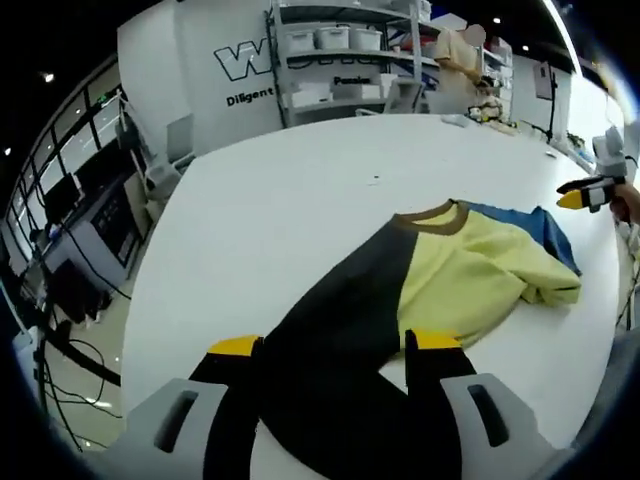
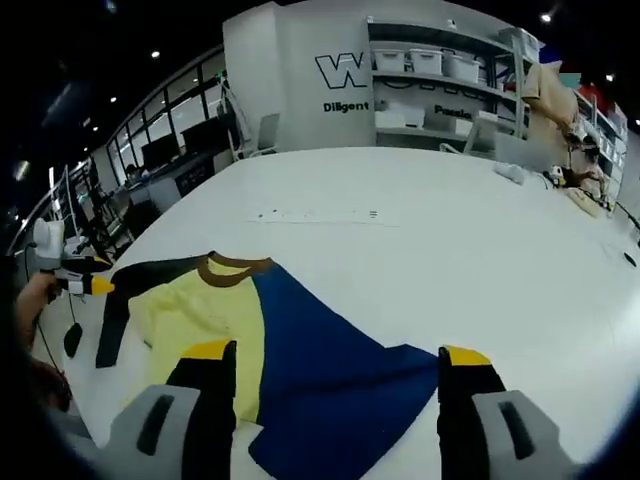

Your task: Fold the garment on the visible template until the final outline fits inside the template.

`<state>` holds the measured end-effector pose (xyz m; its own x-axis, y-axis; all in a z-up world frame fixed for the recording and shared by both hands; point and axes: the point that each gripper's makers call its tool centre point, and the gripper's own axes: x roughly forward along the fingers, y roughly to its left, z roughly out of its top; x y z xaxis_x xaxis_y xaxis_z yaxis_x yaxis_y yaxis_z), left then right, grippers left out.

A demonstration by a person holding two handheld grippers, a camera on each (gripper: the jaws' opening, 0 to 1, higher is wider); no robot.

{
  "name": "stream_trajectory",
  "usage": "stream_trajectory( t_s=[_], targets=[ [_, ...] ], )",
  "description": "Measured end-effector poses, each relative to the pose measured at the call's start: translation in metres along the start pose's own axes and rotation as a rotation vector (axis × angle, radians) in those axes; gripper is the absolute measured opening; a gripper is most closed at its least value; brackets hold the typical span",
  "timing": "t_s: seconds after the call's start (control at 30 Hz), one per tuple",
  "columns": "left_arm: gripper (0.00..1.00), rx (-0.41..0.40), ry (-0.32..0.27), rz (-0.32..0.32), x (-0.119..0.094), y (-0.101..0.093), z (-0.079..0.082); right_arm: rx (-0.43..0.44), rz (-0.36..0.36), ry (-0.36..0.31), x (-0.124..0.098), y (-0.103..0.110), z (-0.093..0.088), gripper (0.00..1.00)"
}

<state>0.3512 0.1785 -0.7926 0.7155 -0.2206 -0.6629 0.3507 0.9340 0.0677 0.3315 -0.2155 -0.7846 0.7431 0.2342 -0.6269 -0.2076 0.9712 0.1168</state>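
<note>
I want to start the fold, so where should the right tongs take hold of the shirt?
Probably the blue hem corner of the shirt, which lies flat between the open right tongs. Come in low from the near table edge, sliding one jaw under the free edge. The left tongs hover open over the black side.

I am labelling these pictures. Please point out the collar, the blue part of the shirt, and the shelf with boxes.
collar (image 2: 234,266): right gripper view, on the brown neck band.
blue part (image 2: 320,365): right gripper view, on the middle of the blue panel.
shelf (image 1: 335,55): left gripper view, on the rack under the white boxes.
</note>
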Motion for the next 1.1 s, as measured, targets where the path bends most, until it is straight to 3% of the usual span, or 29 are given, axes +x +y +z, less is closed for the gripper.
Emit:
stream_trajectory(
  t_s=[0.1, 0.4, 0.6, 0.83, 0.93, 1.0, 1.07, 1.1],
  targets=[
    [0.72, -0.012, -0.069, -0.042, -0.007, -0.017, 0.008, -0.012, 0.075, 0.010, -0.002, 0.026, -0.003, 0.99],
    [0.86, 0.001, -0.069, -0.137, -0.016, -0.062, -0.003, -0.139, 0.223, 0.053, -0.013, 0.090, -0.026, 0.99],
    [0.94, -0.009, -0.087, -0.173, -0.015, -0.081, -0.007, -0.185, 0.289, 0.078, -0.015, 0.113, -0.041, 0.99],
    [0.94, -0.027, -0.053, -0.205, -0.007, -0.105, -0.016, -0.225, 0.303, 0.082, -0.015, 0.126, -0.053, 0.98],
    [0.89, -0.032, -0.045, -0.208, 0.000, -0.111, -0.019, -0.223, 0.319, 0.091, -0.014, 0.133, -0.061, 0.94],
    [0.84, -0.021, -0.030, -0.211, 0.004, -0.115, -0.022, -0.249, 0.321, 0.090, -0.013, 0.135, -0.064, 0.90],
    [0.78, -0.019, 0.029, -0.231, 0.007, -0.120, -0.032, -0.306, 0.324, 0.094, -0.011, 0.138, -0.070, 0.85],
    [0.75, -0.022, 0.021, -0.230, 0.009, -0.120, -0.031, -0.321, 0.326, 0.099, -0.010, 0.139, -0.074, 0.82]
  ],
)
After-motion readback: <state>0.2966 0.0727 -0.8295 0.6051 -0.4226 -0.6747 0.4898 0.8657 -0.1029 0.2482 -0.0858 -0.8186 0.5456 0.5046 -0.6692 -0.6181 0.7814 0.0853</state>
